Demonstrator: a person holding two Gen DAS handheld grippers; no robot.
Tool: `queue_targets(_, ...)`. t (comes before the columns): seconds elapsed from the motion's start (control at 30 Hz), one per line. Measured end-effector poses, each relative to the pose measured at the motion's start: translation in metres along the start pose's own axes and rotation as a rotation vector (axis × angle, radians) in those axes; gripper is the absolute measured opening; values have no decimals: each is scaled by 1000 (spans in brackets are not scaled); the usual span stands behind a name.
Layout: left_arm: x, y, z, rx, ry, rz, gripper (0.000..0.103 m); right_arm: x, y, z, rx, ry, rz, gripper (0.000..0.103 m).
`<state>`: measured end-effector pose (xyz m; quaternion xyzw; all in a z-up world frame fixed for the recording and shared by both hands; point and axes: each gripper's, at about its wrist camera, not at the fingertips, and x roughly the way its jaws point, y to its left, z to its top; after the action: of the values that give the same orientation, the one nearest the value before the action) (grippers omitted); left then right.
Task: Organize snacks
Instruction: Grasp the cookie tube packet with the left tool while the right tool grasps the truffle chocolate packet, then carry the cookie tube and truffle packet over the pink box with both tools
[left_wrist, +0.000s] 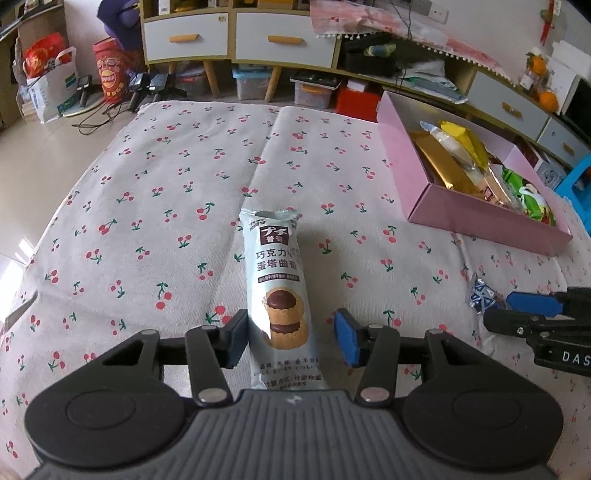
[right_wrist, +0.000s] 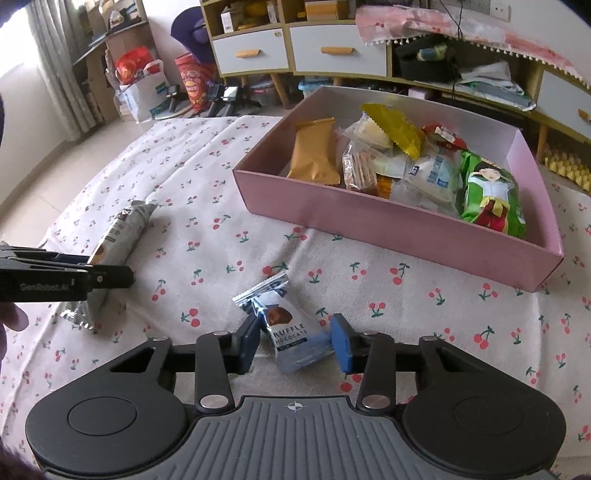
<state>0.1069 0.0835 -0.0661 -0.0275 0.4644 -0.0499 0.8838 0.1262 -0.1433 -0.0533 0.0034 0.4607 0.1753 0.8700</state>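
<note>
A pale blue cookie packet (left_wrist: 277, 295) lies lengthwise on the cherry-print cloth (left_wrist: 147, 221), between the fingers of my left gripper (left_wrist: 291, 341). The left pad touches its edge, and a strip of cloth shows between the packet and the right pad. From the right wrist view the same packet (right_wrist: 127, 225) runs under the left gripper (right_wrist: 107, 275). My right gripper (right_wrist: 295, 345) is shut on a small blue truffle chocolate wrapper (right_wrist: 284, 332), both pads against it. The pink box (right_wrist: 388, 225) behind it holds several snacks.
In the left wrist view the pink box (left_wrist: 480, 221) sits at the far right of the cloth. The right gripper (left_wrist: 535, 314) reaches in from the right edge. Beyond the cloth are cabinets with drawers (left_wrist: 269, 40), bags and cables on the floor.
</note>
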Motion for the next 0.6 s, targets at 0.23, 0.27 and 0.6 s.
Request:
queue_targets(0.23, -3, 8, 3, -59, -1, -15, 31, -2, -6, 4, 82, 31, 58, 35)
queue_targets(0.27, -4, 9, 4, -68, 1, -21, 30, -3, -8, 5, 96, 36, 63, 35)
queue_targets(0.6, -9, 7, 8, -96, -14, -53, 28, -16, -12, 11, 171, 21, 96, 35)
